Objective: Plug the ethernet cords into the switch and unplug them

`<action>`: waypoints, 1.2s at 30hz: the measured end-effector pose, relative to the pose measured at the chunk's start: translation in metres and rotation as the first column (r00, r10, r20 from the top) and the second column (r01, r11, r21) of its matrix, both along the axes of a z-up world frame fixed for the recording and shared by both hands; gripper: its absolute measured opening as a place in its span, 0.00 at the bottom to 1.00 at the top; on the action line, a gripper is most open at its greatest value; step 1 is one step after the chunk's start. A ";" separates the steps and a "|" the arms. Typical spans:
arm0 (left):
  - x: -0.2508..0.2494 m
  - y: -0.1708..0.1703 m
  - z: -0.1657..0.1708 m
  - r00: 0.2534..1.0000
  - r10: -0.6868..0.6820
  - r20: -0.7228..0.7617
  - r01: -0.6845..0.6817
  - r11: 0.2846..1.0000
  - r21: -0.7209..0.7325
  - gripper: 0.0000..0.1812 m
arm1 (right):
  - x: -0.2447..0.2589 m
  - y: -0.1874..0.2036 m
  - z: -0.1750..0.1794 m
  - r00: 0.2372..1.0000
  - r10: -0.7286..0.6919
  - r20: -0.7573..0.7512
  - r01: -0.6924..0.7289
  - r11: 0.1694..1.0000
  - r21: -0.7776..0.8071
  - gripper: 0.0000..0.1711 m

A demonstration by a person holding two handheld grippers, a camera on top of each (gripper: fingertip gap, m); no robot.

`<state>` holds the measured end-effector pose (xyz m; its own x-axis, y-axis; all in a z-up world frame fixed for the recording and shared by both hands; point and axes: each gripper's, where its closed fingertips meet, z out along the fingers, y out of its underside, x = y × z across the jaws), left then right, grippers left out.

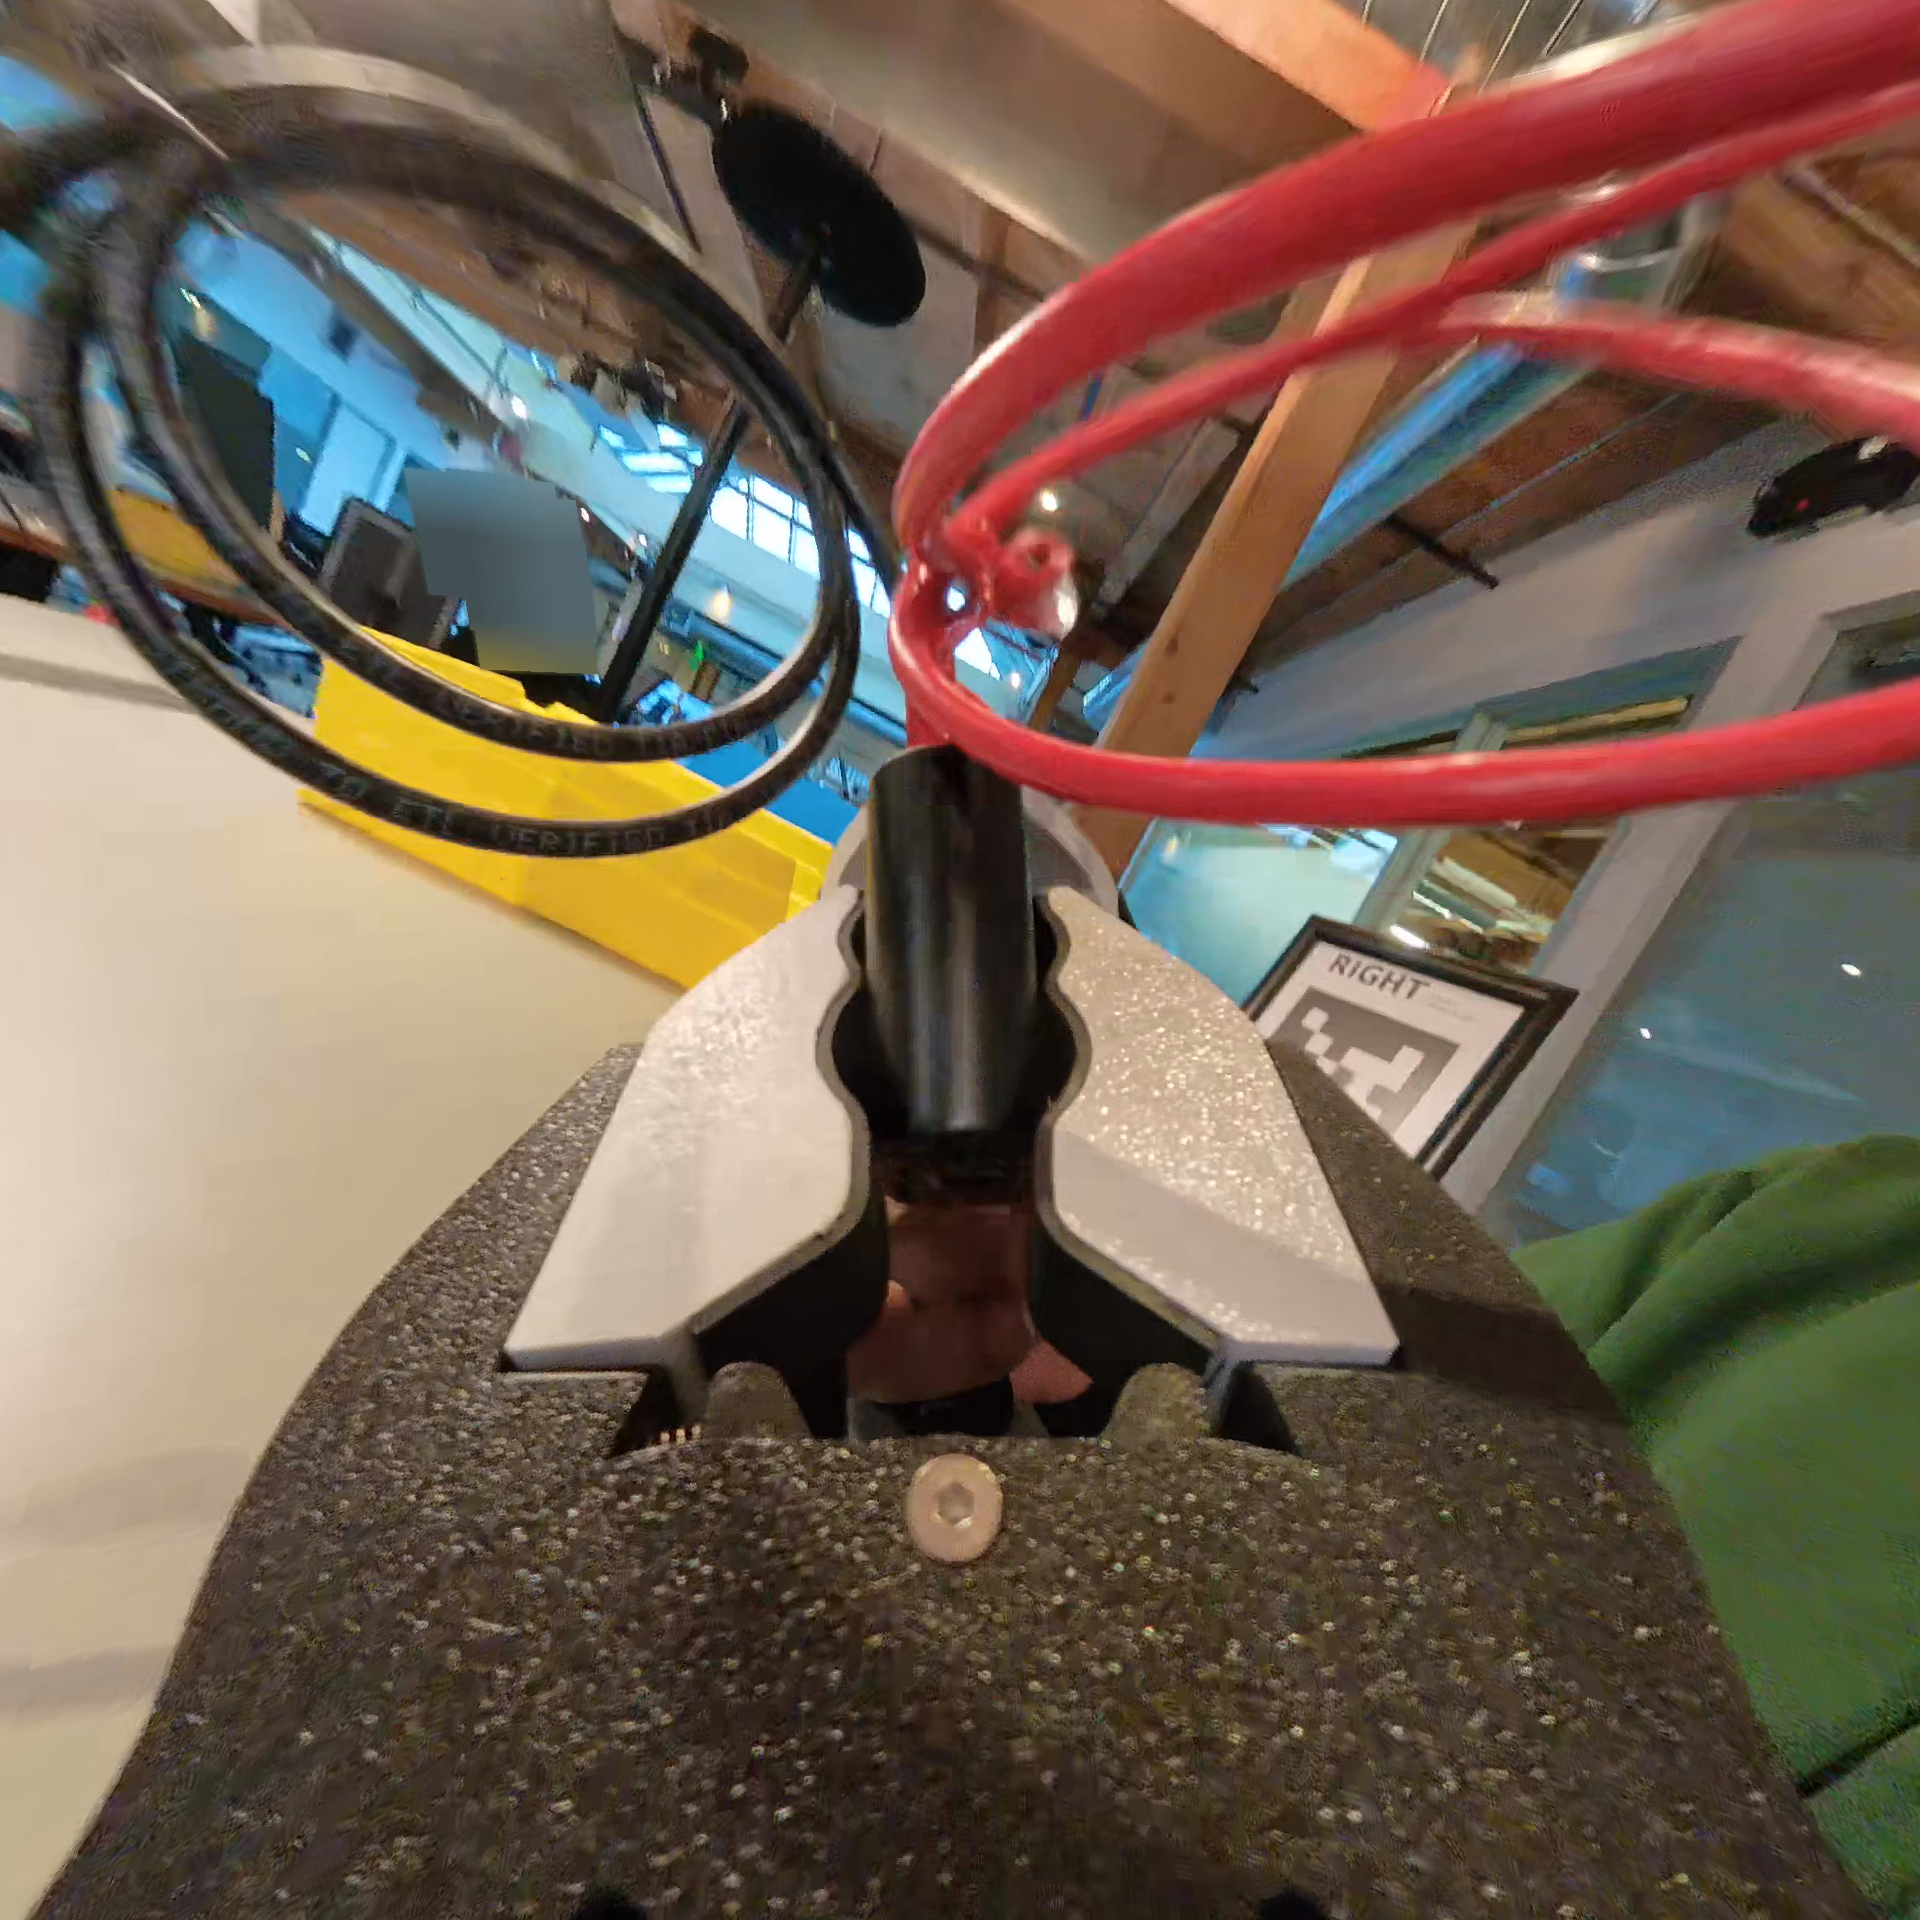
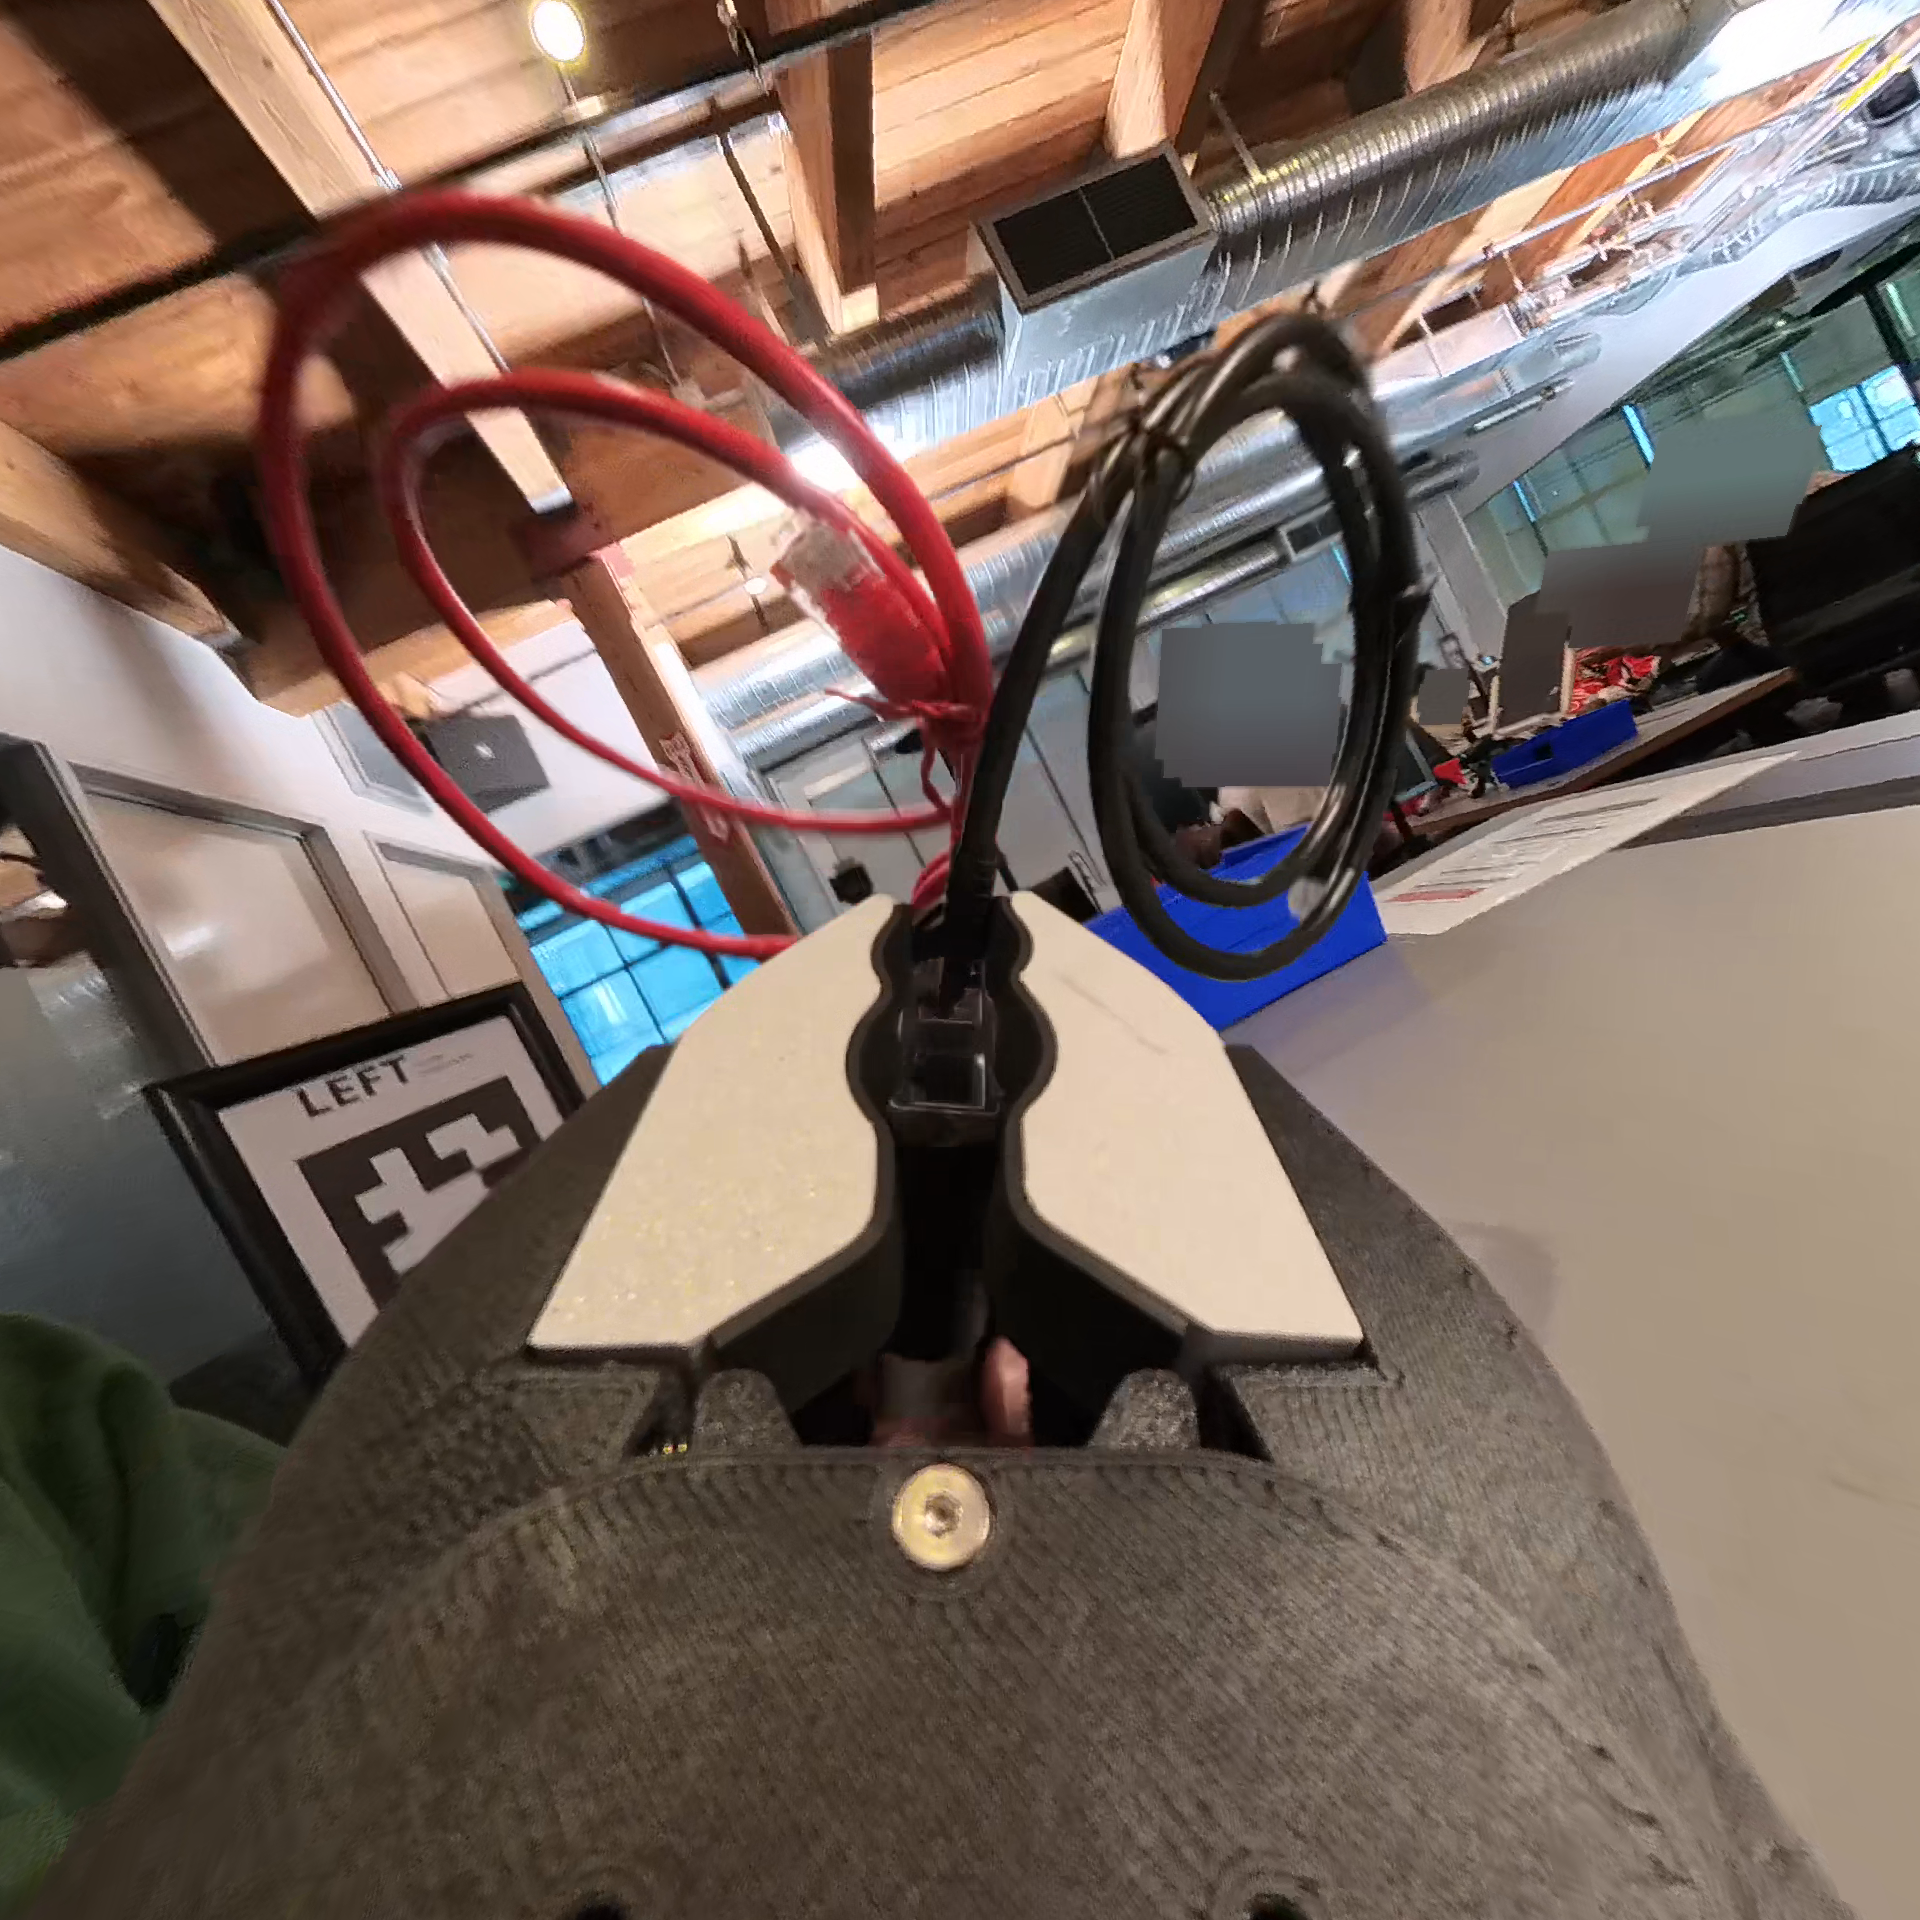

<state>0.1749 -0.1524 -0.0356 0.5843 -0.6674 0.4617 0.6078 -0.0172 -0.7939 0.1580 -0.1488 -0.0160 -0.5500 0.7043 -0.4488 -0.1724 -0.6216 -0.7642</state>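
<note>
Left hand-held gripper point(image 1: 948, 935): speckled black textured body, two pale grey fingers point(image 1: 727, 1143) with wavy black inner edges.
Right hand-held gripper point(image 2: 951, 987): same build, dark ridged shell, off-white fingers point(image 2: 748, 1153).
Screws: one silver hex-socket screw point(image 1: 953, 1507) centred on each body.
Sleeve: green fabric point(image 1: 1756, 1403).

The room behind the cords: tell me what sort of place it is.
Probably a shared workshop or lab in a converted industrial building. Exposed wooden ceiling beams and a silver ventilation duct run overhead, storage bins sit on tables, one yellow and one blue, and glass partitions line the side.
</note>
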 end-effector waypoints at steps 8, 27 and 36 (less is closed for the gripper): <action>-0.010 -0.005 0.003 1.000 0.017 0.010 -0.018 1.000 0.026 0.15 | 0.001 -0.003 -0.012 0.992 -0.034 0.121 0.008 0.979 0.205 0.10; -0.007 -0.005 0.003 1.000 0.005 -0.004 -0.005 1.000 0.028 0.15 | 0.008 -0.011 -0.027 0.966 0.045 0.255 -0.120 0.951 0.286 0.13; -0.004 -0.005 0.002 0.999 0.018 -0.028 -0.017 0.999 0.029 0.15 | 0.009 -0.011 -0.025 0.968 0.055 0.246 -0.122 0.956 0.267 0.10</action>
